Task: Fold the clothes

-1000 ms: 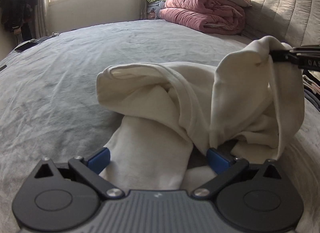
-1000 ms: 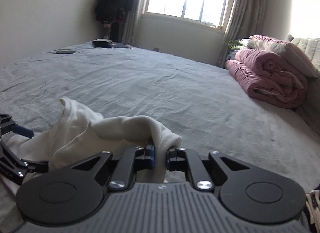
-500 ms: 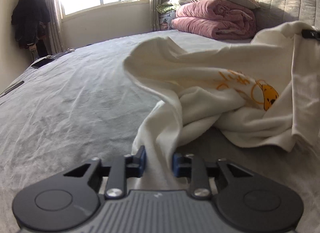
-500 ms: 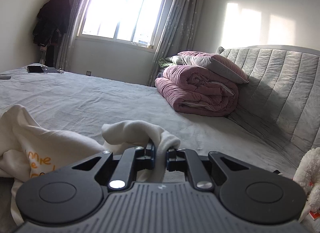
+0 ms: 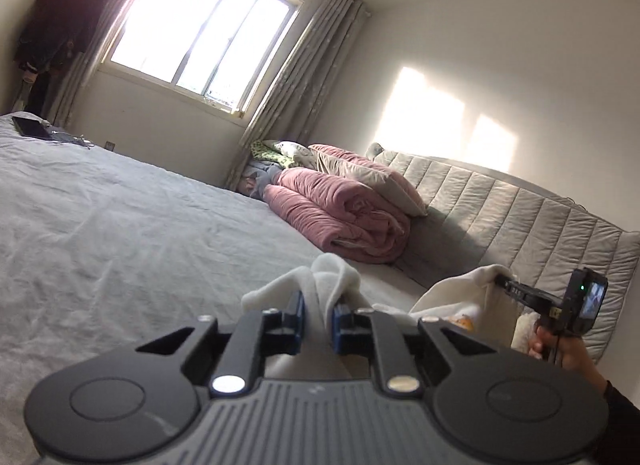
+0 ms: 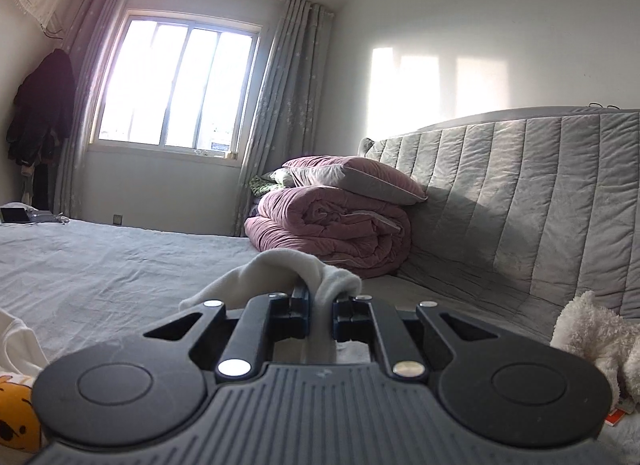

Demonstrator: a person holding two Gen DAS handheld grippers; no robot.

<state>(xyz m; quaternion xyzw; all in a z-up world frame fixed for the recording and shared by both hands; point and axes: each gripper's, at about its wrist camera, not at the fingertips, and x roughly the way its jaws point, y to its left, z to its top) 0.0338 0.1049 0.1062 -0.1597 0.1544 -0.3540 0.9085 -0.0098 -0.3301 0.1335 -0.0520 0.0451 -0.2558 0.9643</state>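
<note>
A cream garment [image 5: 336, 273] with a yellow bear print [image 6: 16, 409] is lifted above the grey bed [image 5: 120, 225], held at two places. My left gripper [image 5: 318, 305] has a bunched fold of it between its blue pads, and its jaws are still closing on the cloth. In the left wrist view my right gripper [image 5: 502, 279] appears at the right, held by a person's hand [image 5: 560, 349], pinching another edge of the cloth. My right gripper [image 6: 320, 301] is shut on a cream fold [image 6: 288, 269]. The cloth hanging below both grippers is mostly hidden.
A folded pink quilt [image 5: 344, 217] with a pillow on top lies by the padded grey headboard [image 6: 520, 193]. A white plush toy [image 6: 592, 337] sits at the right. A tablet [image 5: 30, 127] lies at the bed's far edge. A dark coat [image 6: 40, 109] hangs beside the window.
The left gripper went from wide open around the cloth on the bed to clamped on a fold. Both grippers then rose and tilted up, lifting the garment off the sheet.
</note>
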